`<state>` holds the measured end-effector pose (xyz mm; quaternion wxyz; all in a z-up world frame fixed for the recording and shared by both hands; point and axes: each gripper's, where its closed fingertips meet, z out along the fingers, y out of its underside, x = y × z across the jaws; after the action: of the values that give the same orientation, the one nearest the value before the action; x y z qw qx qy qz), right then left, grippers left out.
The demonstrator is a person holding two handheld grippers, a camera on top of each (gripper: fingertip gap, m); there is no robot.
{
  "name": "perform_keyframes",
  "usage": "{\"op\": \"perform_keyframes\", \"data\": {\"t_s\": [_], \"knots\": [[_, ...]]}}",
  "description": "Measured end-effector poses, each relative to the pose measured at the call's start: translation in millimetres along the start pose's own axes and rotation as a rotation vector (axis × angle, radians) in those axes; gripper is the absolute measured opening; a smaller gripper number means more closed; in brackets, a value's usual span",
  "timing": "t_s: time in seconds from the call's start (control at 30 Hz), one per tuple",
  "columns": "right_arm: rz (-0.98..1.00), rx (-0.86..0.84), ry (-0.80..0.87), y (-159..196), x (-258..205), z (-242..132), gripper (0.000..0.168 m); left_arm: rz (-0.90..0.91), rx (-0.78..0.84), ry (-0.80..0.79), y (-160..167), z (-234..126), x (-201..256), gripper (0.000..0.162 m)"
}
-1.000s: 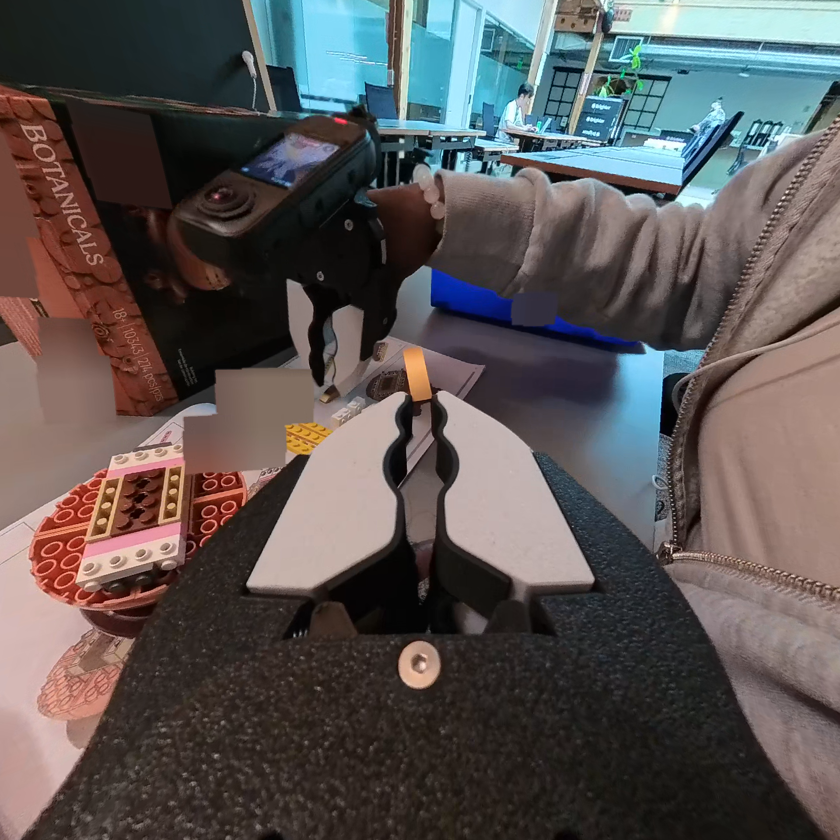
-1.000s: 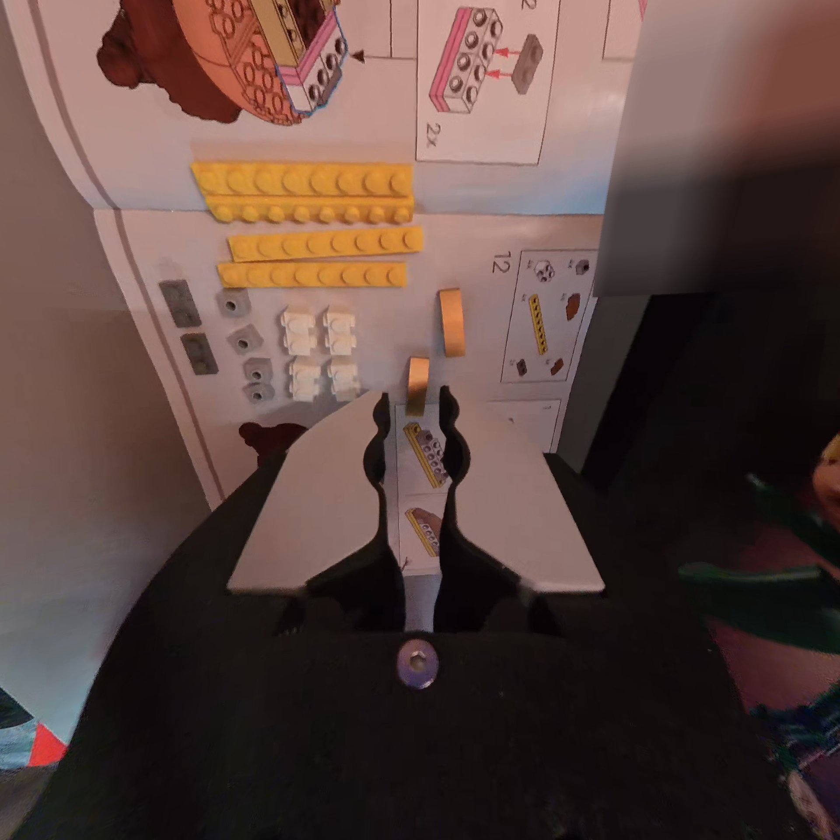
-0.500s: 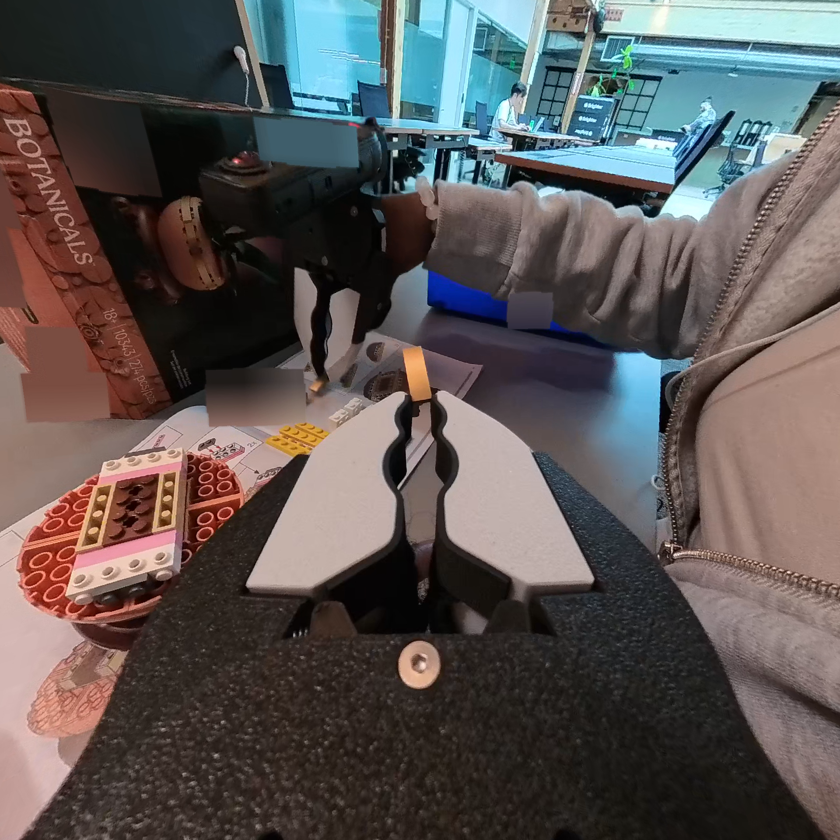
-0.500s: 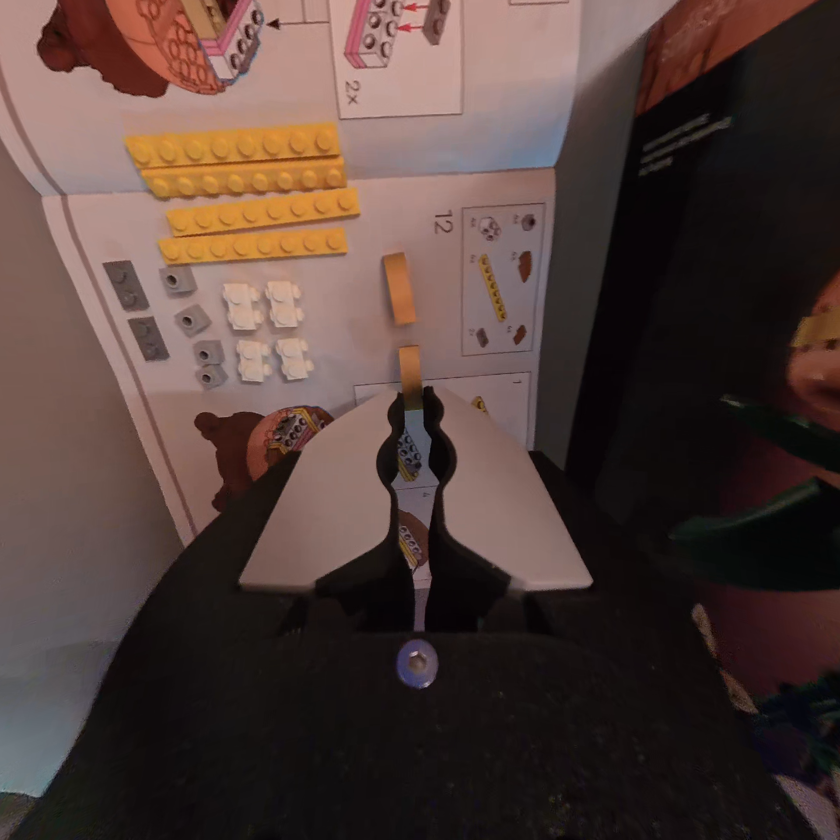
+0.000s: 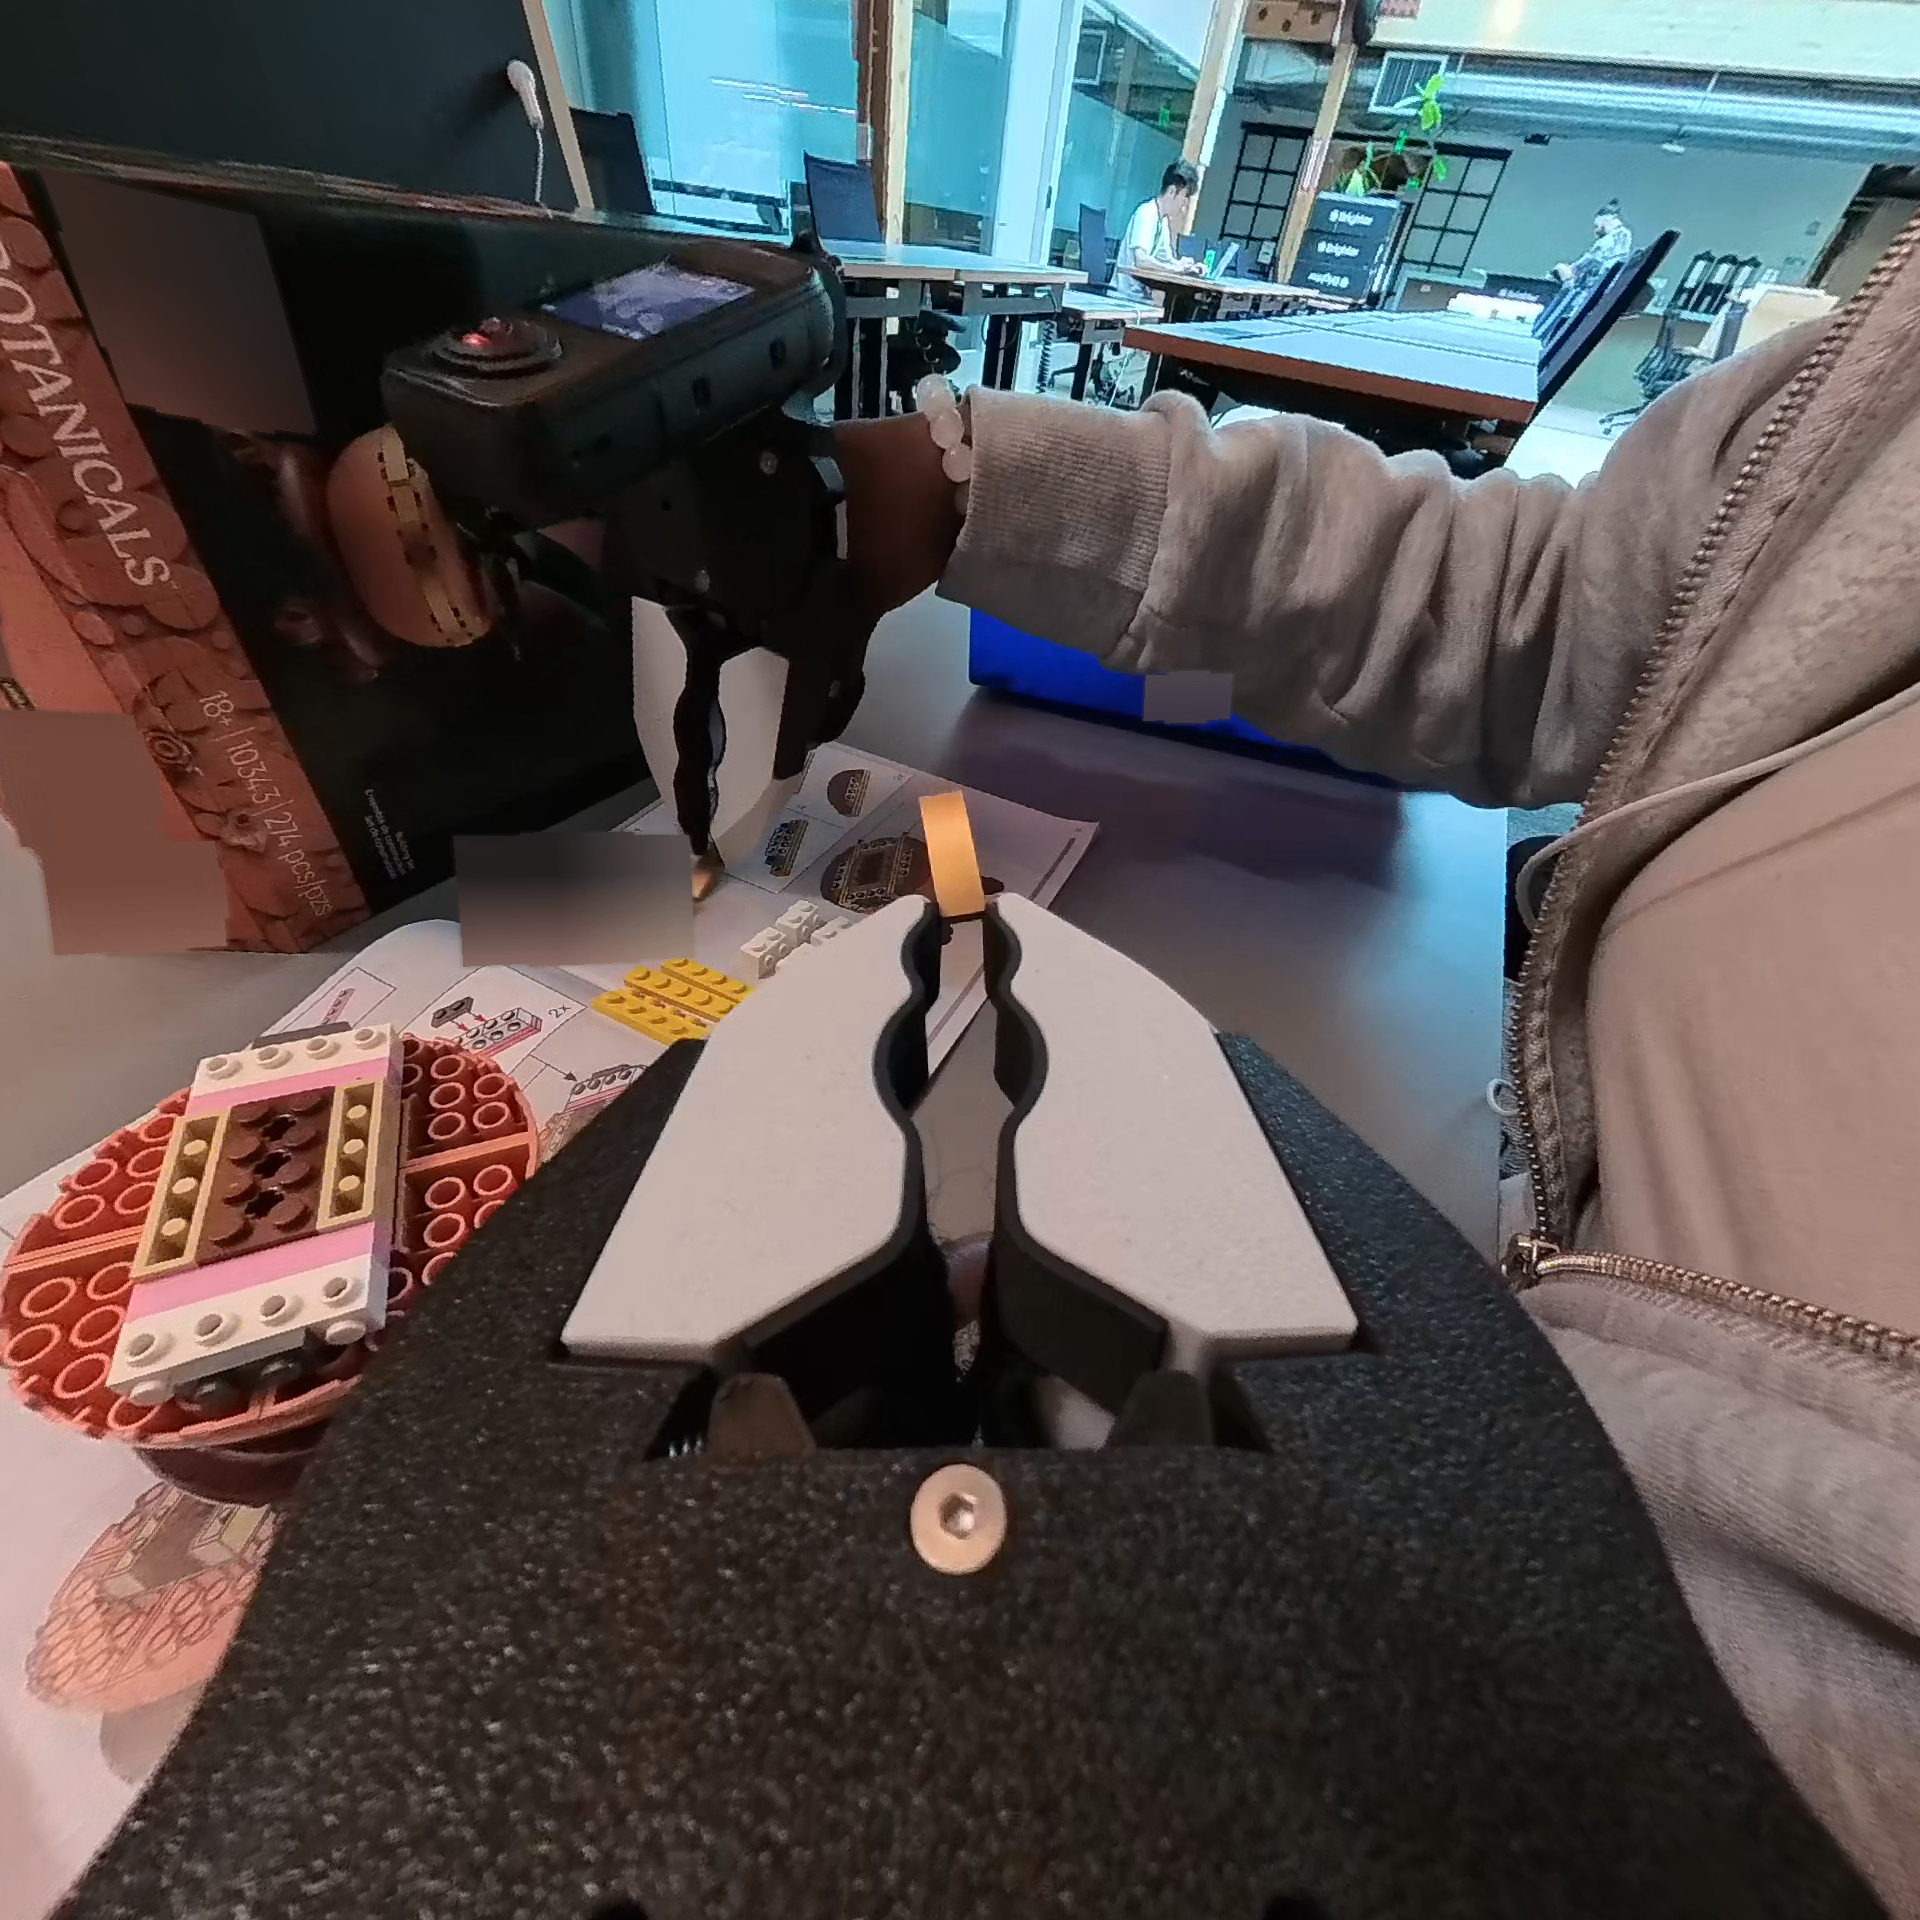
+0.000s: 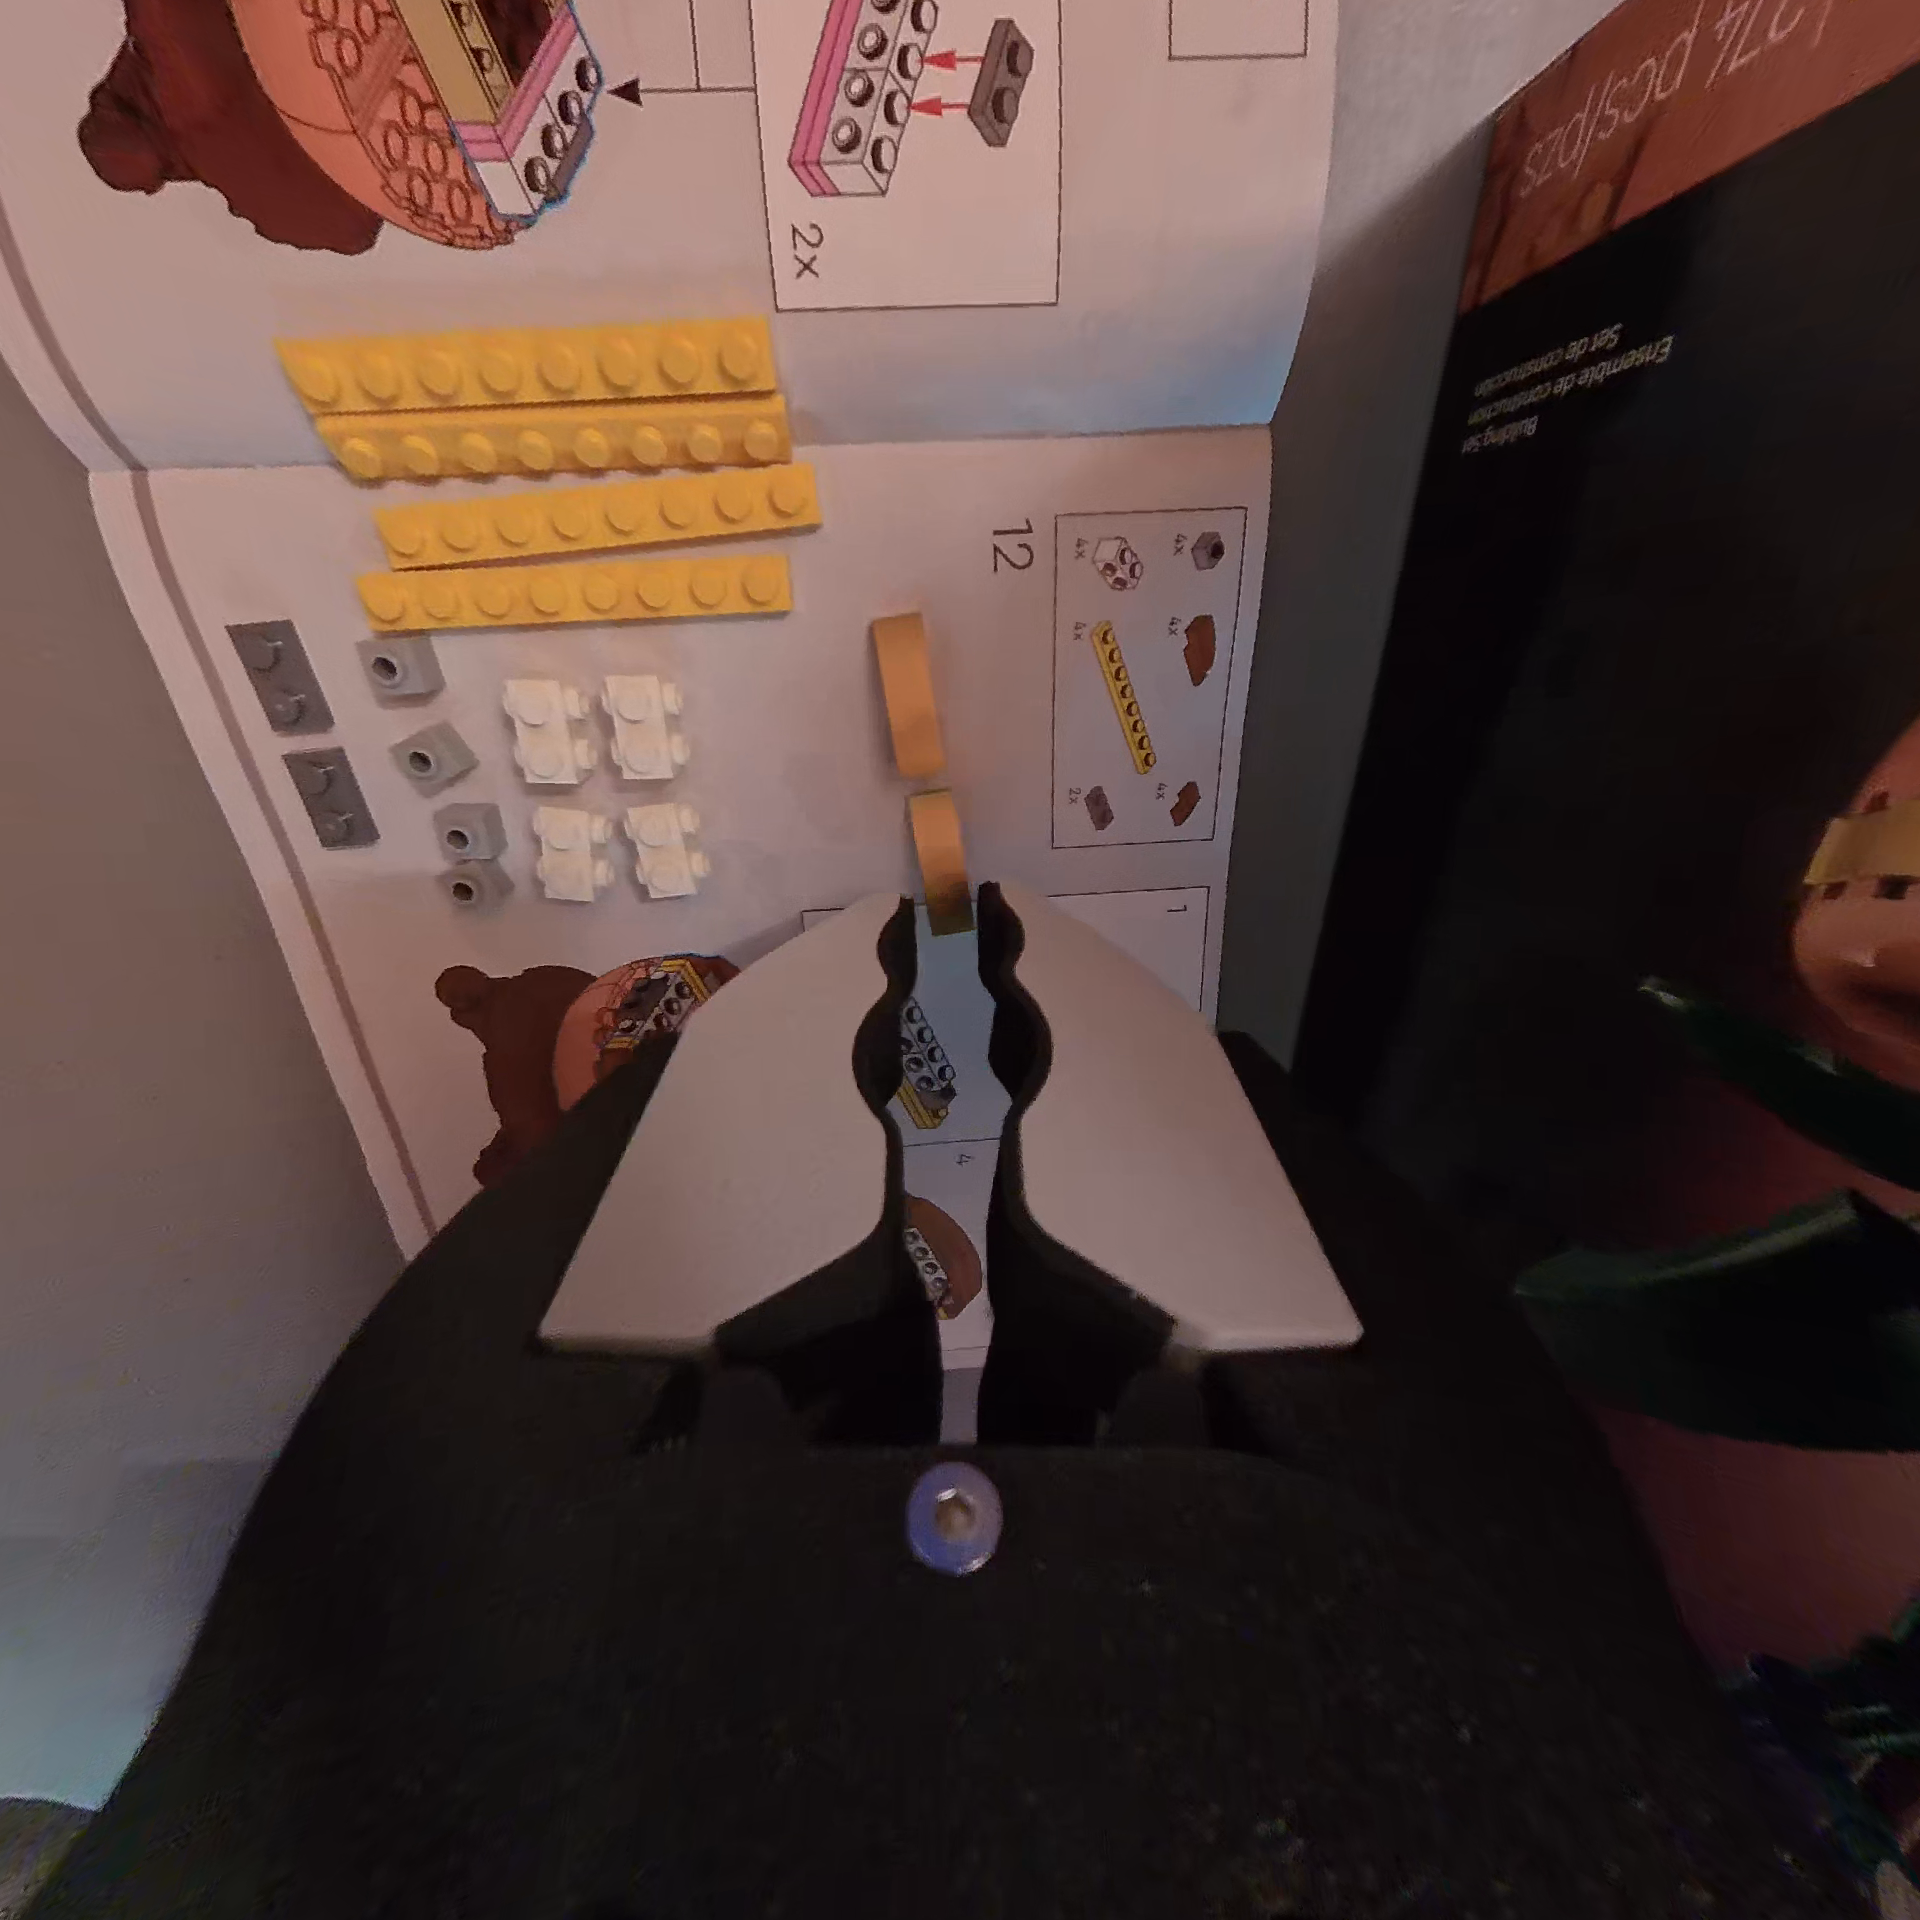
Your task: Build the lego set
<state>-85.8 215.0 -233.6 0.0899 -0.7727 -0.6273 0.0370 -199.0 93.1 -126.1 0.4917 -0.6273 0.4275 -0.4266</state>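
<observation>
Both tools (image 5: 958, 914) (image 6: 943, 904) nearly closed, each pinching a tan curved piece (image 5: 951, 852) (image 6: 940, 857)

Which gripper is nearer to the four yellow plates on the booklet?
Right. The right gripper hangs just beside the yellow plates; the left gripper stays farther back, holding a tan piece.

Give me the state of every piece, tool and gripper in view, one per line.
Left gripper, shut on a tan curved piece, raised off the table.
Right gripper, shut on a second tan piece.
Third tan piece, lying loose.
Yellow plates, four, loose, studs up.
Round model, partly built.
Instruction booklet, open.
Box, standing upright.
</observation>
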Motion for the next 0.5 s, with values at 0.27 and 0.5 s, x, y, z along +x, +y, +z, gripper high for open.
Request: {"op": "perform_keyframes", "data": {"t_s": [0.27,0.5], "knots": [[0.064,0.341,-0.116,-34,-28,-40,0.018,-0.033,0.002,0.006,3,6,-4,0.007],[-0.130,0.751,-0.439,-87,-126,-109,0.026,-0.070,-0.014,0.103,6,14,4,0.007]]}}
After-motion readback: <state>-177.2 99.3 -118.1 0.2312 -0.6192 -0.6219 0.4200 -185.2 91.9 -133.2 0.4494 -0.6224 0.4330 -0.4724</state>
